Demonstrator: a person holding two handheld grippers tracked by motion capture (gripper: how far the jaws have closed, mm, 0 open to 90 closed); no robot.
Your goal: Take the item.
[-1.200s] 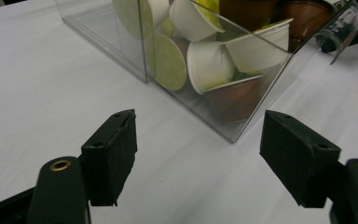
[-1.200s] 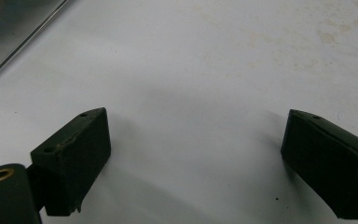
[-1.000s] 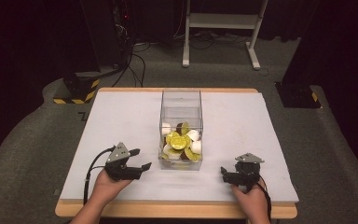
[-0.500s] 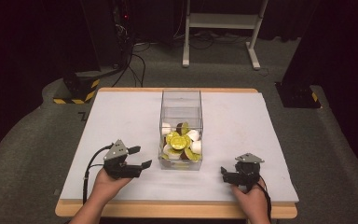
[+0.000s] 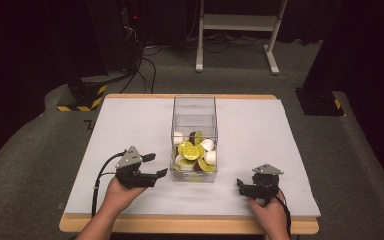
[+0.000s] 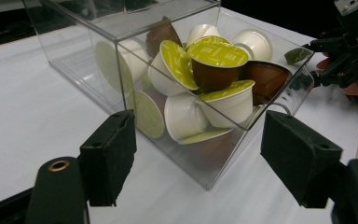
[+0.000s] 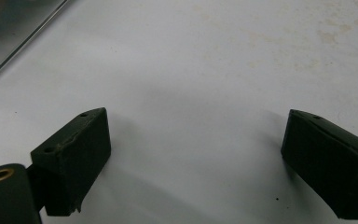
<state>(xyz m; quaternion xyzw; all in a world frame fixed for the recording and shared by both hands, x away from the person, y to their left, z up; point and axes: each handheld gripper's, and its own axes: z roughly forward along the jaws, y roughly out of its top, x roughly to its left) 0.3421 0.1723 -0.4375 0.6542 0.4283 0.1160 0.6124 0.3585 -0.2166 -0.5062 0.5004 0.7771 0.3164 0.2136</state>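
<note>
Near edge: left tool (image 5: 156, 166) sits low on the table (image 5: 130, 120), jaws spread wide, nothing between them, pointed at the near-left corner of the clear box (image 5: 194, 140). In the left gripper view the gap between the pads frames that corner but stays short of it, no contact. Right tool (image 5: 241, 186) is on the other side, near the box's right wall but apart from it, jaws also wide and empty; the right gripper view has bare white table between its pads (image 7: 77, 154).

Box stands mid-table between the two tools, long axis running away from the person. Near half holds a heap of coffee capsules (image 6: 200, 84) (white and brown cups, yellow-green foil lids), far half looks empty.

Handling, my read: box is thin rigid plastic, smooth and slippery, likely light even with the load. Walls may flex or crack if pinched hard. A wall's top rim pinched by one tool is the obvious hold, or squeeze opposite walls with both. Capsules are light, stiff, tapered; take one across the cup body just under the lid flange, not on the foil (foil dents easily). Top one, brown cup with lid up, is the easiest to reach.
</note>
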